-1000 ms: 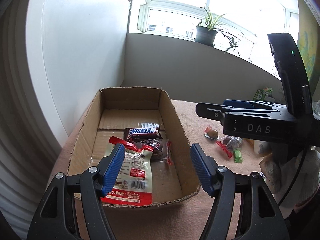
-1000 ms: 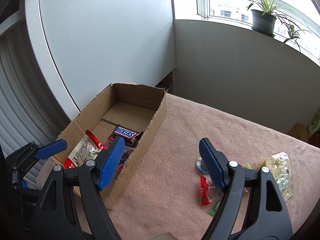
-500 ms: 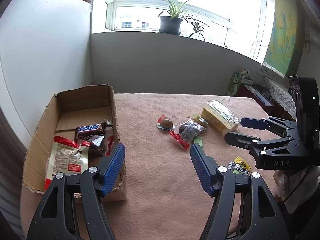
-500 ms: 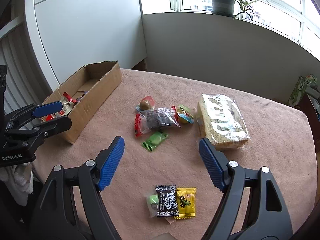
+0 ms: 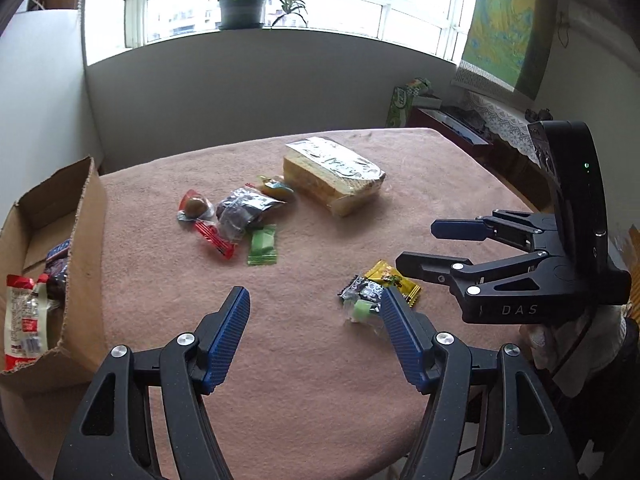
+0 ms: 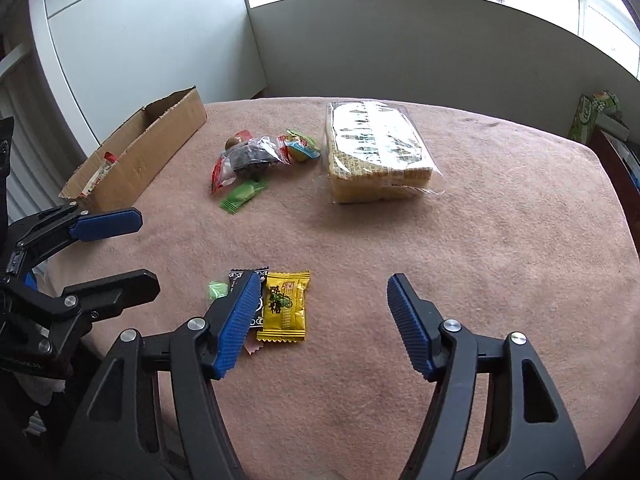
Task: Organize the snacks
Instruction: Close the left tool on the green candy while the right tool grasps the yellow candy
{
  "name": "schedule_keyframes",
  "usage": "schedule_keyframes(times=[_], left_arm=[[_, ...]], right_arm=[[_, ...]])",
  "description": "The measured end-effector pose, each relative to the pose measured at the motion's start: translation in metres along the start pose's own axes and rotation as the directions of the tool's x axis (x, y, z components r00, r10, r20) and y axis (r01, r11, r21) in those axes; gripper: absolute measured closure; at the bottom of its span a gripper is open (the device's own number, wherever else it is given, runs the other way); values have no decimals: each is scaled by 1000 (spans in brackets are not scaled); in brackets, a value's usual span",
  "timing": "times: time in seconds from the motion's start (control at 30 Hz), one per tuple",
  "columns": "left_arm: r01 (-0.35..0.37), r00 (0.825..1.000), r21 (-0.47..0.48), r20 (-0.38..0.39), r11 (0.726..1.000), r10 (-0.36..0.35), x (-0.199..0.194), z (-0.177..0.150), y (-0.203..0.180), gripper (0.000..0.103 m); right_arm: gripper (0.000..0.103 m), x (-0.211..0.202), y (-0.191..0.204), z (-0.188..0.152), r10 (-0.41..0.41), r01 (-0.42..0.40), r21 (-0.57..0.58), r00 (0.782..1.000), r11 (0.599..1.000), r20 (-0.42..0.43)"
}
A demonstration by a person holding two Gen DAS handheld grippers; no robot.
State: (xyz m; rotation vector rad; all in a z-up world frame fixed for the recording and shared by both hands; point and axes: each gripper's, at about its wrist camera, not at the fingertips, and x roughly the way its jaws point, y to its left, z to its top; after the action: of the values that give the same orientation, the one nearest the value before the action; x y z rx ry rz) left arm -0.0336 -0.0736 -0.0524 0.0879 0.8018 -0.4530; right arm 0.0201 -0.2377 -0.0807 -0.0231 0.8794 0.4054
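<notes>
Black candy packet [image 6: 256, 300] half hidden behind right hand-held gripper [image 6: 320, 312] finger.

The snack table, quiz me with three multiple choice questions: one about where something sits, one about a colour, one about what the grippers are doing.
1. Where is the cardboard box?
A. At the table's left edge in the right wrist view
B. In the table's middle
C. On the windowsill

2. What colour is the packet lying just ahead of the right gripper?
A. Blue
B. Yellow
C. White

3. What do the two grippers hold?
A. Each a candy
B. The wafer pack between them
C. Nothing

Answers: 1 A, the box lies along the left side of the pink cloth. 2 B, its wrapper is yellow. 3 C, the left gripper and the right both stand open over bare cloth.
</notes>
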Motion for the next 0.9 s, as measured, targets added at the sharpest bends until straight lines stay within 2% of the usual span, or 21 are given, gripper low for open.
schedule_keyframes(times=[0.07,0.17,0.5,0.57,0.63,0.73,0.77,0.9], left_arm=[[6,1000,17,-22,1000,-6,7,-3,-8,35],[14,999,21,-49,1000,-13,15,-5,-13,35],[16,995,24,-100,1000,-13,34,-8,-17,35],[12,994,17,-109,1000,-10,37,-10,-14,39],[16,992,-1,-122,1000,-16,40,-11,-9,48],[10,992,-14,-123,1000,-12,42,-11,-4,58],[13,992,-19,-124,1000,-15,42,-11,-3,59],[5,992,-30,-126,1000,-9,41,-10,1,60]], right_arm=[[43,3,-1,-5,6,-6,-2,1000,1000,-14],[47,9,-1,-10,21,-21,4,999,1000,-37],[47,15,8,-11,44,-45,-18,998,999,-50],[47,17,10,-12,35,-37,-26,998,999,-52],[47,19,13,-11,25,-27,-36,998,999,-53],[52,20,13,-9,19,-21,-34,998,999,-54],[57,21,12,-9,14,-15,-31,998,999,-54],[64,22,7,-8,3,-4,-21,998,1000,-56]])
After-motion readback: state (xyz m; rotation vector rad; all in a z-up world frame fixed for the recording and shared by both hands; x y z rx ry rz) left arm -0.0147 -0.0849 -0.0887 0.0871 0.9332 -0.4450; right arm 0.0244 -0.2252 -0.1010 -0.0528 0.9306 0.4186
